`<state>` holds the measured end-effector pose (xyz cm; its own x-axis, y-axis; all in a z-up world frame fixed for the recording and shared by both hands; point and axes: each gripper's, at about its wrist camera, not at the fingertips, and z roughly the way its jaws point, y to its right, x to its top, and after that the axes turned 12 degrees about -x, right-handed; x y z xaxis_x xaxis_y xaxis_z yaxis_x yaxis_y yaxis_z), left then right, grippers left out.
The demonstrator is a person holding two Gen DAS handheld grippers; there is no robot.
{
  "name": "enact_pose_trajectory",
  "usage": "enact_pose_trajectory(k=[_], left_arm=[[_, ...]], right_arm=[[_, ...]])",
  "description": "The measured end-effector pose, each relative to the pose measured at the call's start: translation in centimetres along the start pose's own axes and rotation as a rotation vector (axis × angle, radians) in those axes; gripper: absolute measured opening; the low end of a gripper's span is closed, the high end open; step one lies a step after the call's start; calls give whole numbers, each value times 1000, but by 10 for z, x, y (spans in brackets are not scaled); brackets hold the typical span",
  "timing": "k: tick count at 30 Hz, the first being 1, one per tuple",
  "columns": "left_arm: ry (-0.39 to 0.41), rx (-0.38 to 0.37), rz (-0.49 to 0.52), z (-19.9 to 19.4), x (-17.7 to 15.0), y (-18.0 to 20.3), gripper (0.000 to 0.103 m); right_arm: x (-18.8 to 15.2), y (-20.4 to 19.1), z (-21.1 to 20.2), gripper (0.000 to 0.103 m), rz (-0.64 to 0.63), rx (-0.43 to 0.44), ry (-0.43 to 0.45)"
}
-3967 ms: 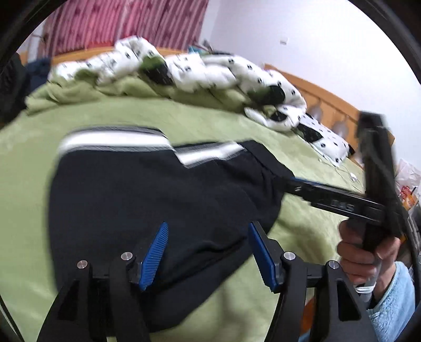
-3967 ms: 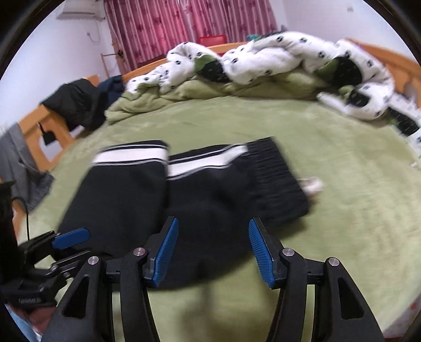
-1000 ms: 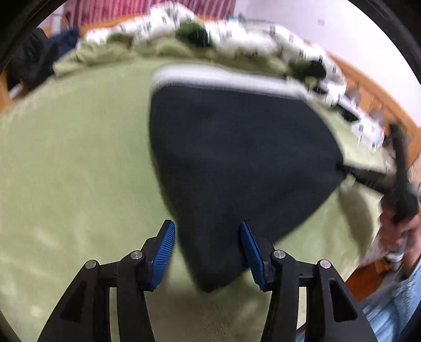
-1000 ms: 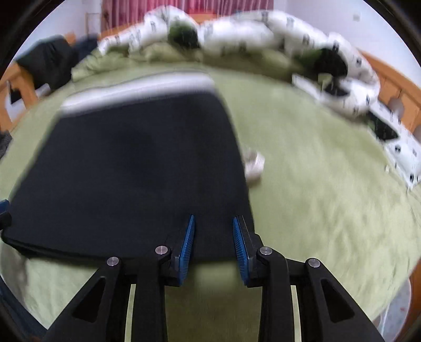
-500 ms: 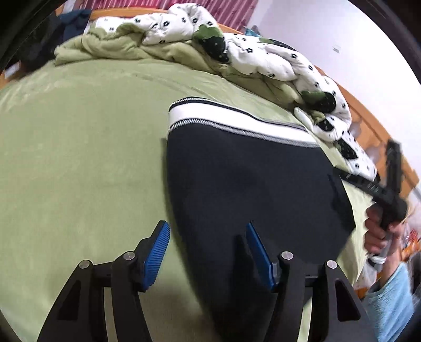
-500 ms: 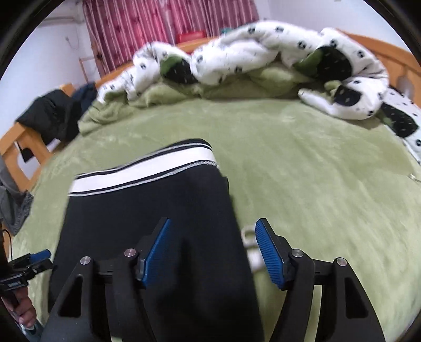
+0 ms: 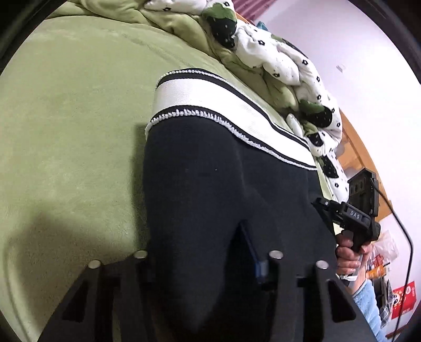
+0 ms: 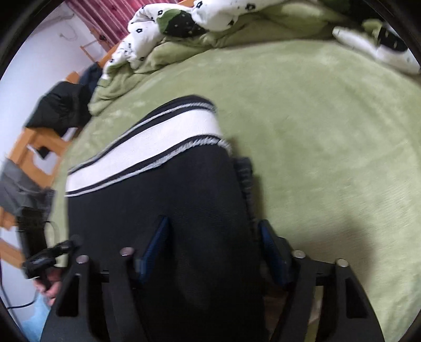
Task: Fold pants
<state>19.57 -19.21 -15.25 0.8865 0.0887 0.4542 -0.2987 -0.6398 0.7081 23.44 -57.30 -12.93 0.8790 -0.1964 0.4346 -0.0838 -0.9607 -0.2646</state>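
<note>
Pants (image 7: 210, 189), black fleece with white striped band, lay folded on your green bed (image 7: 65, 118); both grippers' jaws were closing around its near edge: left gripper (image 7: 200, 252), right gripper (image 8: 213, 247).

The pants (image 7: 210, 189) are seen as black, with a broad white band edged by thin black stripes and white stitching toward the upper middle of the frame. A plain light green blanket (image 7: 65, 118) is spread beneath them. At the top, a white quilt (image 7: 276, 52) printed with small black flower marks and dark green patches is shown. Blue pads (image 8: 155, 244) are carried on black gripper fingers. Red striped curtains (image 8: 89, 13) are visible upper left, and a light blue sleeve (image 7: 368, 302) lower right.
</note>
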Motion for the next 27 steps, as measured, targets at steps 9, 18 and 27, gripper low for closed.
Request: enact_pose_trajectory(k=[9, 18, 27], left_arm=[[27, -24, 42, -29, 14, 36, 19], [107, 44, -27, -146, 37, -8, 18], [75, 279, -104, -170, 19, -101, 32]], right_arm=[[-15, 1, -41, 22, 215, 117, 71], [-40, -127, -72, 20, 151, 156, 156], [-65, -251, -11, 24, -89, 40, 120]])
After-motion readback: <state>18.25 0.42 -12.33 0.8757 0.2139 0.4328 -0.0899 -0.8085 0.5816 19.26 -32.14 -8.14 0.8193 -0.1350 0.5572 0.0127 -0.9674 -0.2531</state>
